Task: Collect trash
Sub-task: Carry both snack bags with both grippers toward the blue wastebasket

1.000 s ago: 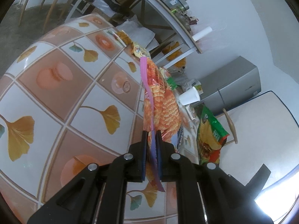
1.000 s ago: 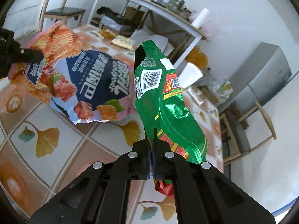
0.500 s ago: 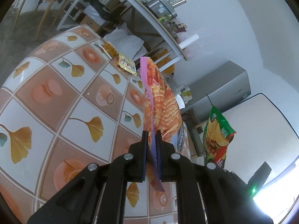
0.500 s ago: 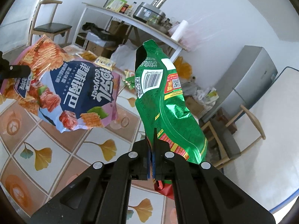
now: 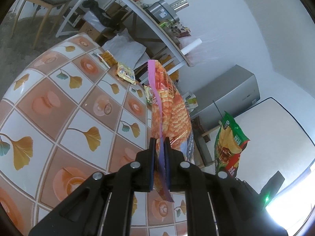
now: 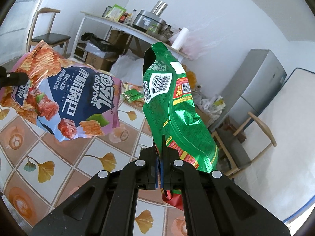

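Note:
My left gripper (image 5: 159, 143) is shut on the edge of a pink and orange chip bag (image 5: 169, 106), held edge-on above the tiled table (image 5: 59, 102). The same chip bag (image 6: 65, 102) hangs broadside at the left of the right wrist view, with the left gripper's finger (image 6: 13, 77) clamped on its corner. My right gripper (image 6: 160, 149) is shut on a green chip bag (image 6: 173, 106), which stands upright with its open mouth on top. That green bag (image 5: 229, 143) also hangs at the right of the left wrist view.
Small wrappers lie on the far part of the table: a yellow packet (image 5: 126, 73) and a green packet (image 6: 132, 95). Behind stand a cluttered white shelf table (image 6: 126, 27), a wooden chair (image 6: 49, 37), a grey fridge (image 6: 256, 86), boxes and bags on the floor.
Both grippers have risen with their bags, which now hang higher above the table. More of the room behind has come into view. Both grips are unchanged.

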A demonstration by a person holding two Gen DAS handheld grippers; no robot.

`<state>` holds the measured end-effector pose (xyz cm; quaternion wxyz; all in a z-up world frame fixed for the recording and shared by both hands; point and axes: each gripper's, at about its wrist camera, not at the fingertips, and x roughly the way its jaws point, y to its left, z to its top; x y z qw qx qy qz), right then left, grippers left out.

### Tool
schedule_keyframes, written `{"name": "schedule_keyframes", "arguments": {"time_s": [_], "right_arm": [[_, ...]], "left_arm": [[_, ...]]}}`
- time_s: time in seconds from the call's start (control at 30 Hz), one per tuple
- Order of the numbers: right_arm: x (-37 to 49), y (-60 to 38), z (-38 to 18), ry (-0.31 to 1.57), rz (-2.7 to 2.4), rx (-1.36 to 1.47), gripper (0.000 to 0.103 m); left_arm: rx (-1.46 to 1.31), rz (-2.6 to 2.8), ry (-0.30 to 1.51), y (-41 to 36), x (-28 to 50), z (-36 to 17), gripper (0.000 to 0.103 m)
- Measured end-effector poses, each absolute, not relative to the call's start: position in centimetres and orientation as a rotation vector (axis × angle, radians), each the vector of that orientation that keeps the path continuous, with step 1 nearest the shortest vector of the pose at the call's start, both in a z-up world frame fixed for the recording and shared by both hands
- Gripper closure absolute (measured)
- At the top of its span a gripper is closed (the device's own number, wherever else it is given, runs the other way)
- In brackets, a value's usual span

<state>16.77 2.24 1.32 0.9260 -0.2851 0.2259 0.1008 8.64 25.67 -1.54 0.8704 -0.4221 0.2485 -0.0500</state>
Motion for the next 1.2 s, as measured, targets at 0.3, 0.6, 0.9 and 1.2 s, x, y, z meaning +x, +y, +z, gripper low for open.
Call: {"name": "schedule_keyframes", "arguments": {"time_s": [0.3, 0.6, 0.9, 1.2], "right_arm": [[15.9, -3.7, 5.1, 0.426, 0.108, -0.456, 0.103], [12.8, -21.4, 9.8, 0.480, -0.107, -0.119, 0.103], [8.4, -38.3, 5.9, 0.589, -0.259, 0.281, 0.103], [9.1, -45.9, -3.7, 0.676, -0.243, 0.653, 0.103]], "left_arm": [[-0.800, -0.195, 0.525, 21.5, 10.0, 1.7, 0.095], [-0.666, -0.474, 0.627, 9.2, 15.6, 4.5, 0.095], [-0.501, -0.673, 0.814, -6.8, 21.1, 3.8, 0.095], [-0.402, -0.706, 0.943, -15.7, 22.8, 0.6, 0.095]]}}
